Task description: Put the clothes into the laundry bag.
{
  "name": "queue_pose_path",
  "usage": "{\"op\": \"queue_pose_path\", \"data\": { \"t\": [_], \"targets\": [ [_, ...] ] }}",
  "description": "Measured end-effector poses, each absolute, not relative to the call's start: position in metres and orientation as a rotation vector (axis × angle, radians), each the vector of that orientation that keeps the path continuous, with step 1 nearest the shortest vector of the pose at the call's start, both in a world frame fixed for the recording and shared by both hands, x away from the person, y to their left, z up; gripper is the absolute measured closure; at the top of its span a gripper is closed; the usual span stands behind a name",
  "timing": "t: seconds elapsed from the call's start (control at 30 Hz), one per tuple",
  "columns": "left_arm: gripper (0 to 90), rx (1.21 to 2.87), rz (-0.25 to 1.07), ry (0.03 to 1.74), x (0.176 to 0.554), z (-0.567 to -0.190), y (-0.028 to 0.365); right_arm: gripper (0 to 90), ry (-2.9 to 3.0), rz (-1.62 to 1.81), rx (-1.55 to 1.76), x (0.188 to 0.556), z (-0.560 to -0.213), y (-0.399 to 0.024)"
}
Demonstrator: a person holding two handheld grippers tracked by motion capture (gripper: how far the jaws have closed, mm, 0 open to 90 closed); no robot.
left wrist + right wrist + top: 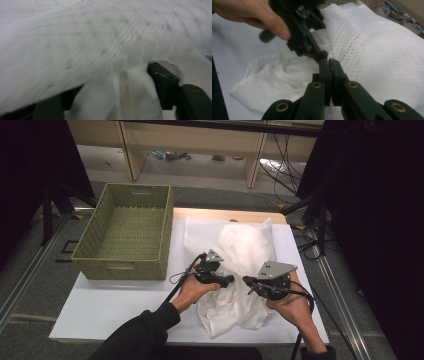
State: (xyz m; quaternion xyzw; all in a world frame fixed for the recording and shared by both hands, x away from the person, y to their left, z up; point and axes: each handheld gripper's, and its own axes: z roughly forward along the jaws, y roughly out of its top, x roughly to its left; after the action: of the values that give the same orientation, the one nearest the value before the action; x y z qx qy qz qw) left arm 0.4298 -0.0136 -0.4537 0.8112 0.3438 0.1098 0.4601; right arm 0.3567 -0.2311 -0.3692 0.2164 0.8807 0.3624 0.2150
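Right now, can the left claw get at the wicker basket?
Probably yes: the basket sits just beyond the left claw, with bare table between them. But white cloth lies between its open jaws.

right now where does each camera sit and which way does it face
High view: above the table, looking forward and down at white cloth, wicker basket, both forearms.
Left gripper view: on left hand-held gripper, jaws around cloth.
Right gripper view: on right hand-held gripper, jaws together, facing the left hand.
All share the cloth.
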Motion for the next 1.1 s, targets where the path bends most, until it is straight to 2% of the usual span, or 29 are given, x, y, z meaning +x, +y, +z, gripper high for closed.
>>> {"op": "queue_pose_path", "data": {
  "t": [0.1,0.17,0.23,0.37,0.4,0.43,0.47,0.5,0.53,0.57,0.63,0.67,0.77,0.9,1.0,1.1],
  "targets": [
    [28.5,1.987,0.302,0.946,0.429,-0.459,0.016,90.0,2.444,1.002,0.617,0.357,-0.370,-0.233],
    [28.0,2.001,0.280,0.977,0.436,-0.465,0.022,90.0,2.441,0.999,0.612,0.358,-0.370,-0.232],
    [27.8,1.982,0.239,1.018,0.443,-0.473,0.020,90.0,2.445,0.996,0.609,0.358,-0.369,-0.231],
    [32.7,1.982,0.180,0.980,0.450,-0.485,0.005,90.0,2.448,1.000,0.614,0.360,-0.371,-0.230],
    [38.2,1.982,0.180,0.980,0.450,-0.485,0.005,90.0,2.448,1.000,0.614,0.360,-0.371,-0.230],
    [38.2,1.957,0.167,0.948,0.453,-0.486,0.002,90.0,2.449,1.000,0.610,0.360,-0.371,-0.230],
    [65.2,1.902,0.154,0.911,0.453,-0.486,-0.005,90.0,2.455,0.996,0.606,0.361,-0.373,-0.230],
    [71.4,1.902,0.154,0.911,0.453,-0.486,-0.005,90.0,2.455,0.996,0.606,0.361,-0.373,-0.230],
    [76.1,1.906,0.139,0.872,0.453,-0.482,-0.012,90.0,2.458,1.008,0.611,0.363,-0.374,-0.231],
    [77.7,1.906,0.137,0.794,0.450,-0.476,-0.021,90.0,2.465,1.009,0.618,0.363,-0.375,-0.231],
    [79.9,1.881,0.116,0.748,0.448,-0.469,-0.030,90.0,2.459,1.012,0.607,0.363,-0.374,-0.233],
    [79.9,1.869,0.100,0.727,0.446,-0.465,-0.034,90.0,2.459,1.012,0.607,0.363,-0.374,-0.233],
    [80.0,1.915,0.187,0.685,0.451,-0.459,-0.045,90.0,2.440,1.038,0.618,0.362,-0.368,-0.237],
    [77.5,1.864,0.233,0.884,0.473,-0.474,-0.035,90.0,2.441,1.056,0.633,0.355,-0.364,-0.241],
    [65.4,1.887,0.215,0.917,0.475,-0.479,-0.030,90.0,2.470,1.031,0.639,0.359,-0.373,-0.239],
    [45.4,1.906,0.146,0.946,0.468,-0.477,-0.020,90.0,2.470,1.014,0.636,0.361,-0.377,-0.239]
  ]
}}
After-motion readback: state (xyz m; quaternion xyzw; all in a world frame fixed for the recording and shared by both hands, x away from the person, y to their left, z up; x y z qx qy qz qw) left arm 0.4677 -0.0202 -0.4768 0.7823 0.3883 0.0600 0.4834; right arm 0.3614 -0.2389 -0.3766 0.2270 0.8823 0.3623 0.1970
